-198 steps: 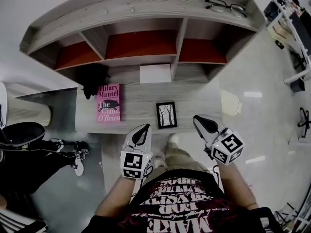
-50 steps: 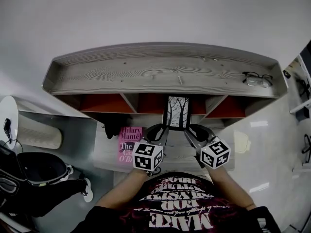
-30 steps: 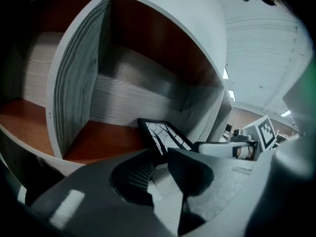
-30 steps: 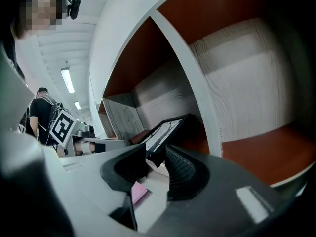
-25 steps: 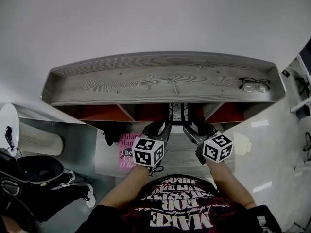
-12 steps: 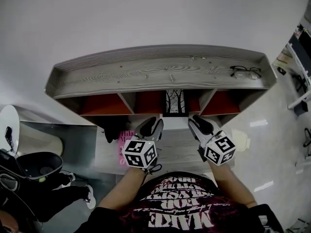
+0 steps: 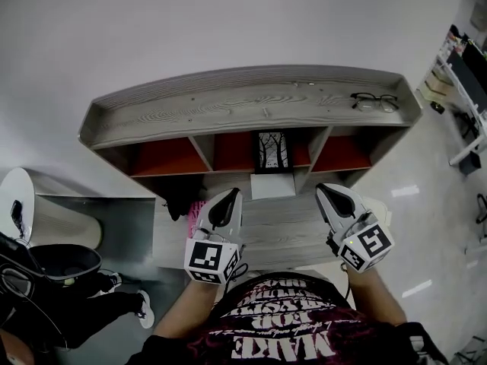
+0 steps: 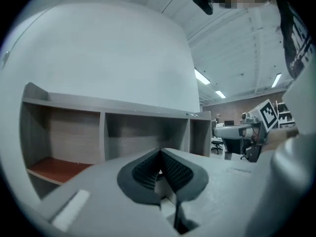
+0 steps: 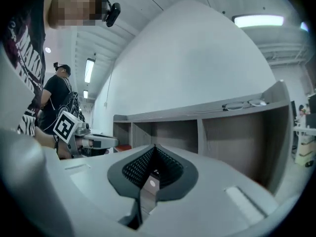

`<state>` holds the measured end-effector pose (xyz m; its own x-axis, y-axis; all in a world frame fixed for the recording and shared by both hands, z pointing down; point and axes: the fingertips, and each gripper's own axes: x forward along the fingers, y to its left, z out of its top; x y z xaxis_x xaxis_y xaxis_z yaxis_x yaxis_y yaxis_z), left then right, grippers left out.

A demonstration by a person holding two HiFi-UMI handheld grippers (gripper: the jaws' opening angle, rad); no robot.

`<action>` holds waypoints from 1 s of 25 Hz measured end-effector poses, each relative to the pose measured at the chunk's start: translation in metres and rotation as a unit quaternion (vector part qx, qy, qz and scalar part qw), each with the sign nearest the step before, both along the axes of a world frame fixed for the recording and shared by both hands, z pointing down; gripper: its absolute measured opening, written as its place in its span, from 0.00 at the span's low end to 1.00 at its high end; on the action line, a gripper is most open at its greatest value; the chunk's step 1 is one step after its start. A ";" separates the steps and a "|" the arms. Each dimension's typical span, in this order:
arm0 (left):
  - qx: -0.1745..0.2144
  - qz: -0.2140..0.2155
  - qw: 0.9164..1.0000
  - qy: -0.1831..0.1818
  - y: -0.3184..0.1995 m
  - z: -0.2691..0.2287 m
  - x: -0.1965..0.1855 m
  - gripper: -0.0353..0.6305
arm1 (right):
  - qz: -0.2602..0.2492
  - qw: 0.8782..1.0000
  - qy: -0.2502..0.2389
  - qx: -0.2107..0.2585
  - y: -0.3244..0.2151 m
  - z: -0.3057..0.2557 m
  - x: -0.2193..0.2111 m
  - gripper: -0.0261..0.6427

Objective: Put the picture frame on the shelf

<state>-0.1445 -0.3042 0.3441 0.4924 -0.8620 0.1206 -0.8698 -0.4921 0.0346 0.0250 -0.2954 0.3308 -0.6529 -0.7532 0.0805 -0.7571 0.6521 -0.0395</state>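
Since the picture frame (image 7: 272, 151) stands upright in the middle compartment of the shelf (image 7: 228, 114), seemingly delivered, the left gripper (image 7: 228, 200) and right gripper (image 7: 329, 194) hover clear of it, jaws pressed together on nothing, the right's having just closed.

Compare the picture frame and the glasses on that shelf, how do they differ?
The picture frame stands upright inside the middle compartment; the glasses lie flat on the top board, near its right end. The picture frame is a dark rectangle round a pale picture; the glasses are thin dark rims. Both rest on the shelf, untouched.
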 end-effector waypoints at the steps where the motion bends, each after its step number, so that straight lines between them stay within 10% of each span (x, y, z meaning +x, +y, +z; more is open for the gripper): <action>1: 0.005 0.002 1.000 -0.001 0.004 -0.006 -0.002 0.05 | 0.003 1.000 0.006 0.004 0.004 -0.004 0.003 0.08; 25: -0.008 0.015 1.000 0.017 0.036 -0.006 -0.028 0.05 | 0.067 0.998 -0.007 0.000 0.061 -0.011 0.045 0.08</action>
